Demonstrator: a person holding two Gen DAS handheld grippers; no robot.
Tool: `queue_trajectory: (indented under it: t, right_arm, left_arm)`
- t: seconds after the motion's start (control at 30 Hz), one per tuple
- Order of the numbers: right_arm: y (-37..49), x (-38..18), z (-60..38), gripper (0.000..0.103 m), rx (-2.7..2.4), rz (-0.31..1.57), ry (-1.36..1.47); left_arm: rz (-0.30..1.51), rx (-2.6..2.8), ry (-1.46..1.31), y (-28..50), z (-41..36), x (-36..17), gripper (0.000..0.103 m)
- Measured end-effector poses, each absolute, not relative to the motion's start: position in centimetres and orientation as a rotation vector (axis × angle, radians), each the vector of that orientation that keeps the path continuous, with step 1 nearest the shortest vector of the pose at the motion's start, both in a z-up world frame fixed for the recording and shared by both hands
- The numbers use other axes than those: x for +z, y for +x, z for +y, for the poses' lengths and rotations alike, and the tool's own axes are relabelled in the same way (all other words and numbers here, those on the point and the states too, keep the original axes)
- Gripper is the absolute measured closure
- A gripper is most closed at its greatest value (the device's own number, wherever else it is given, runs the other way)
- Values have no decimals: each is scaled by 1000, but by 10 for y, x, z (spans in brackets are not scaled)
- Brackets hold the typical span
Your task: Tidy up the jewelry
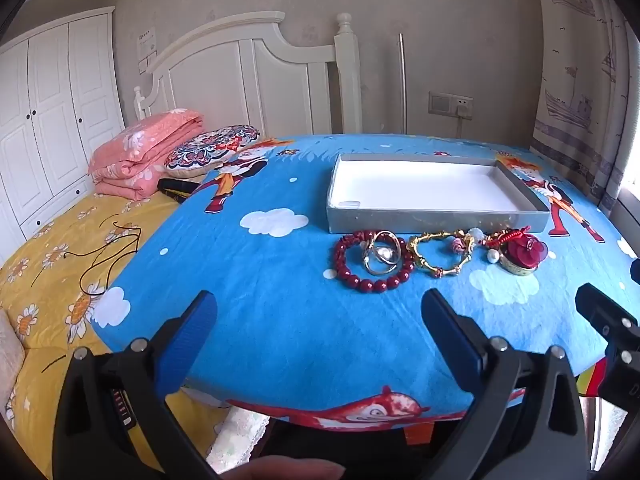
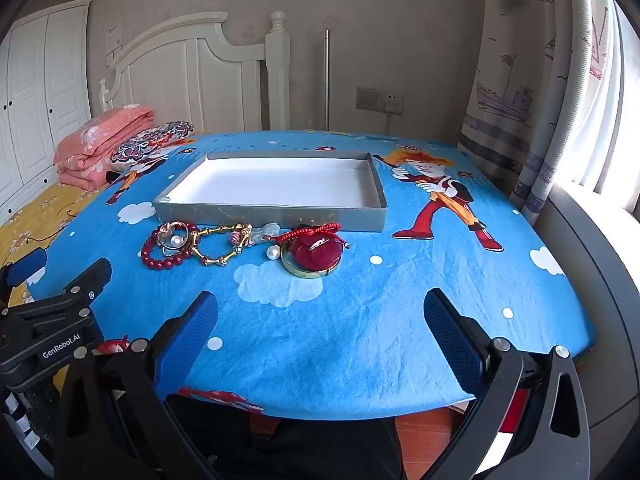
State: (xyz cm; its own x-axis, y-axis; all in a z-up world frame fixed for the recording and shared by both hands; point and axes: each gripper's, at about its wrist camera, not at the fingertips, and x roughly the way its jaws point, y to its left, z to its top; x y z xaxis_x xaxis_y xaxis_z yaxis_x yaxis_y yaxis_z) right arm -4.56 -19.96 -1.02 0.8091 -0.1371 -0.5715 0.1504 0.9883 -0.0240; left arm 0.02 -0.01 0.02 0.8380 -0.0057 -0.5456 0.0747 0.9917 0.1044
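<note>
A row of jewelry lies on the blue cartoon cloth in front of a grey tray with a white floor point(image 1: 436, 218) point(image 2: 272, 212). From left: a red bead bracelet point(image 1: 374, 284) point(image 2: 160, 263), gold rings with a pearl point(image 1: 382, 258) point(image 2: 174, 238), a gold bangle point(image 1: 438, 270) point(image 2: 218, 258), a loose pearl point(image 1: 493, 256) point(image 2: 273, 253), and a red flower piece with red cord on a gold ring point(image 1: 522, 254) point(image 2: 314, 254). My left gripper point(image 1: 320, 332) is open and empty, short of the jewelry. My right gripper point(image 2: 320, 328) is open and empty, near the table's front edge.
The table point(image 2: 460, 288) stands beside a bed with a yellow flowered sheet point(image 1: 52, 272), a folded pink quilt point(image 1: 140, 160) and a patterned cushion point(image 1: 212, 150). A black cord point(image 1: 104, 256) lies on the bed. Curtains and a window sill point(image 2: 592, 208) are at right.
</note>
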Motion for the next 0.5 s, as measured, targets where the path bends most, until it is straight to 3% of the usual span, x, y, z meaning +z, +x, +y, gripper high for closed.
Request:
queue_trajectory:
  t: [0.5]
  right_arm:
    - [-45, -9, -198, 7, -148, 615, 32]
  left_arm:
    - [582, -45, 110, 2, 2, -4, 4]
